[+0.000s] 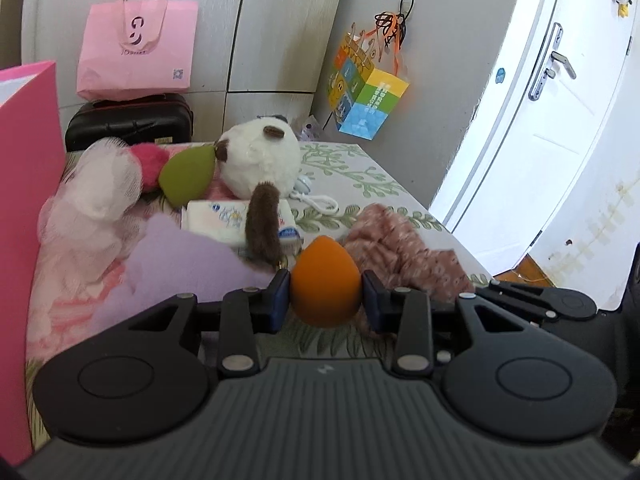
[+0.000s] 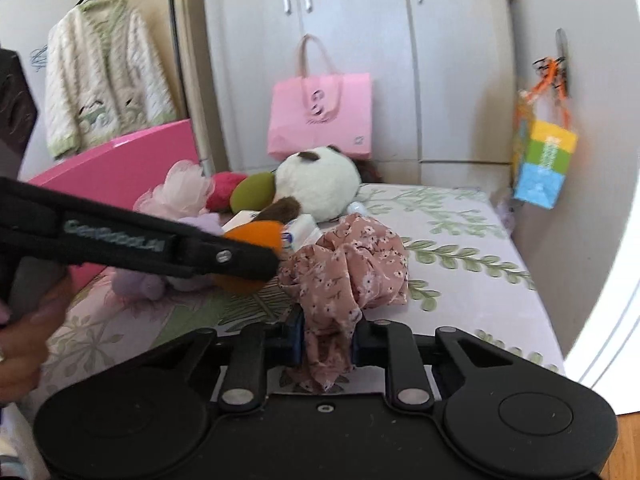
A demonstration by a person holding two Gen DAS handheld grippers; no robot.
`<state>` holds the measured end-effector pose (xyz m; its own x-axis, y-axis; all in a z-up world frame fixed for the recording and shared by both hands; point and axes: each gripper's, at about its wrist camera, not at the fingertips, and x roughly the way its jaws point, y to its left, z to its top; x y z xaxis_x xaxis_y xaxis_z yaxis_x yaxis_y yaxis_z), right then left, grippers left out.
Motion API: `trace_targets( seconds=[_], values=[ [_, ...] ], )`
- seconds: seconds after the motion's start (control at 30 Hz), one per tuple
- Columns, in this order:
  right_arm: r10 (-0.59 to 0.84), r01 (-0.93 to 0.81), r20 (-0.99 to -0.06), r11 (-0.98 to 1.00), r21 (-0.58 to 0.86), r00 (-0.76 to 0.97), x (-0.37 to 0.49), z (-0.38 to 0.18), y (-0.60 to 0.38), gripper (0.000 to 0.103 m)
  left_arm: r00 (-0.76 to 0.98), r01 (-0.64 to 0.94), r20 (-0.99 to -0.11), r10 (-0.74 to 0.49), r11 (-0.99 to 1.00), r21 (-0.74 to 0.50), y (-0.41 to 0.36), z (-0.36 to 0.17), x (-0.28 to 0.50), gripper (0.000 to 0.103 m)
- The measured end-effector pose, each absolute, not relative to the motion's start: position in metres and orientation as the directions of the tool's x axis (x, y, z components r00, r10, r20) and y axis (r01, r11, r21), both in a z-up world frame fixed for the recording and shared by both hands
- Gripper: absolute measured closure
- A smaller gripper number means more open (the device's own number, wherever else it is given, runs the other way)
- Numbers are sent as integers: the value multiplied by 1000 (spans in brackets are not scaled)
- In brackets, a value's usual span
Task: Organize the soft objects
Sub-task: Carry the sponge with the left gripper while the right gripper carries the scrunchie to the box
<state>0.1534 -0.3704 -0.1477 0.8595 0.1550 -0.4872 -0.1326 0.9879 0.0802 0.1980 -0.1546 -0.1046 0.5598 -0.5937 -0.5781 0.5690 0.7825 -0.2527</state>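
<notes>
My left gripper [image 1: 326, 294] jaws pinch the squashy orange sponge [image 1: 325, 282] mid-belly; right gripper [image 2: 326, 346] jaws clamp the limp, light floral cloth [image 2: 346, 276] at its bunched end.

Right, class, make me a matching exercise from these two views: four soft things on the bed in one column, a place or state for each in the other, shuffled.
1 orange sponge
2 floral cloth
3 green sponge
4 tissue pack

A under the plush toy's brown limb
B pinched by the right hand-held gripper
C against the plush toy's head
D clamped in the left hand-held gripper

Pairs: 1-D, 2-B, 3-C, 4-A
</notes>
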Motion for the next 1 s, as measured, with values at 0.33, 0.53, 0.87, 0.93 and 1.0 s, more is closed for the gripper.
trace_targets(
  seconds=[0.33,0.53,0.87,0.93,1.0],
  values=[
    [144,-123,-496,990,75,856,134,-138,-360,78,594,542,-543,-594,794,-276,-121,-96,170,66],
    [158,-132,-501,987,88,851,115,-133,-349,78,617,528,-532,-580,806,-266,-101,-87,149,66],
    [218,-168,-557,976,140,802,90,-111,-329,78,662,484,-527,-534,841,-244,-64,-76,118,66],
    [230,-184,-555,973,139,799,84,-104,-325,78,672,471,-526,-520,849,-238,-56,-74,114,66],
    [258,-202,-561,966,160,787,79,-97,-321,78,672,462,-530,-516,853,-243,-49,-71,111,66]
  ],
)
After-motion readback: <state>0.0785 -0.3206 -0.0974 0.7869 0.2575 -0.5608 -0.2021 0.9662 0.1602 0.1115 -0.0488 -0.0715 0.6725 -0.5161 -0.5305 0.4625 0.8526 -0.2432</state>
